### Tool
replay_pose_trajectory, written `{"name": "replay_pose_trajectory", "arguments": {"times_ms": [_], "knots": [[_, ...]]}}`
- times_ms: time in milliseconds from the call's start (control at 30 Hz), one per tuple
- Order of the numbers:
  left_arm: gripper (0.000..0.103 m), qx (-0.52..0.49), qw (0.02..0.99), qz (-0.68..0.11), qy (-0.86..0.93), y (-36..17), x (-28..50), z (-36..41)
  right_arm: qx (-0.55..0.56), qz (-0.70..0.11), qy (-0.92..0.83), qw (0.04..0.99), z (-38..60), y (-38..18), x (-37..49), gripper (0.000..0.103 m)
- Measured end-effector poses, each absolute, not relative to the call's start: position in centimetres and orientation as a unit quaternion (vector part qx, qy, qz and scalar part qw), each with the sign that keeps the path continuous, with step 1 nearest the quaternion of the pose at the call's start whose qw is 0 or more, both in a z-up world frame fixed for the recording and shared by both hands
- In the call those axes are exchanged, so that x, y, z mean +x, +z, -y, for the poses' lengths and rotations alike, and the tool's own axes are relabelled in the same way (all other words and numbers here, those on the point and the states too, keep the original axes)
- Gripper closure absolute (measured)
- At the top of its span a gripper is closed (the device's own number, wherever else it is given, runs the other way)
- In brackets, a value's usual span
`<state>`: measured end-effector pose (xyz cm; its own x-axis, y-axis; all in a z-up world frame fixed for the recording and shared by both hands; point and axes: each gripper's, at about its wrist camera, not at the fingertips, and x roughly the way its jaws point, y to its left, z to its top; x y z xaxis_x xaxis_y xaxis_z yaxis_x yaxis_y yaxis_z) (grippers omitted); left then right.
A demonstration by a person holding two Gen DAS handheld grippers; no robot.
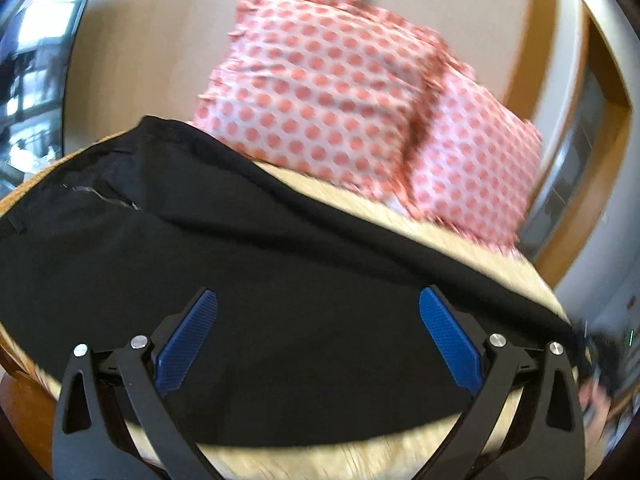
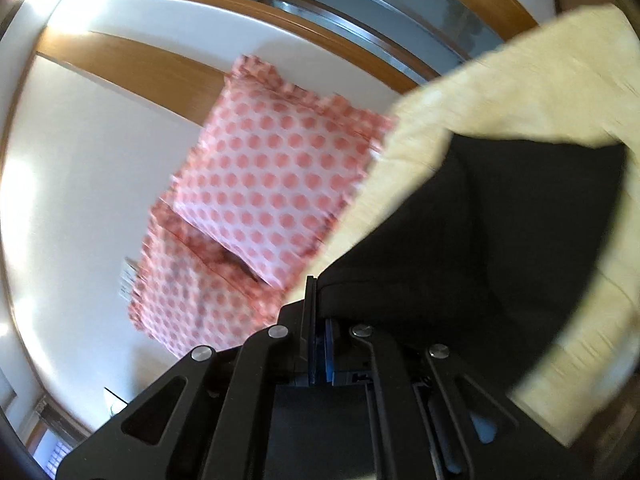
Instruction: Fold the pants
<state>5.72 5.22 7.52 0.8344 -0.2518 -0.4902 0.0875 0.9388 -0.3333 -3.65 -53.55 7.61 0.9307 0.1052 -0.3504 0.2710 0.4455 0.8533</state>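
Note:
Black pants [image 1: 240, 280] lie spread across a cream blanket [image 1: 360, 460] in the left wrist view. My left gripper [image 1: 318, 300] hovers just above them, its blue pads [image 1: 188, 344] wide apart with nothing between them. In the blurred right wrist view my right gripper [image 2: 316, 286] is shut on an edge of the black pants [image 2: 500, 220]. The cloth runs from the closed fingertips up and to the right over the cream blanket [image 2: 500, 92]. How much cloth sits inside the jaws is hidden.
Two pink polka-dot pillows [image 1: 340, 92] [image 2: 272, 168] lean against the white wall behind the blanket. Wooden trim [image 2: 120, 64] runs along that wall. A wooden bed edge [image 1: 16, 396] shows at the lower left, and a window [image 1: 32, 60] at the far left.

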Motion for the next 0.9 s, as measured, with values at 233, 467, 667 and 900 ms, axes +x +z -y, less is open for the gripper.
{"name": "replay_pose_trajectory", "arguments": {"times_ms": [233,467,667,900], "knots": [[0.002,-0.193,0.915,-0.349,-0.056,9.2,17.0,-8.9,0.497,-0.177,-0.056,0.848,53.7,8.5,-4.0,0.100],[0.023,-0.182,0.873,-0.451,0.020,6.3,30.8,-9.5,0.476,-0.197,-0.069,0.854,53.9,8.6,-3.6,0.100],[0.046,-0.222,0.839,-0.487,0.104,3.6,37.6,-11.6,0.446,-0.213,-0.077,0.866,53.8,9.0,-3.3,0.100],[0.098,-0.294,0.848,-0.430,0.098,6.0,34.1,-15.2,0.444,-0.213,-0.081,0.866,54.4,8.7,-2.7,0.100]]}}
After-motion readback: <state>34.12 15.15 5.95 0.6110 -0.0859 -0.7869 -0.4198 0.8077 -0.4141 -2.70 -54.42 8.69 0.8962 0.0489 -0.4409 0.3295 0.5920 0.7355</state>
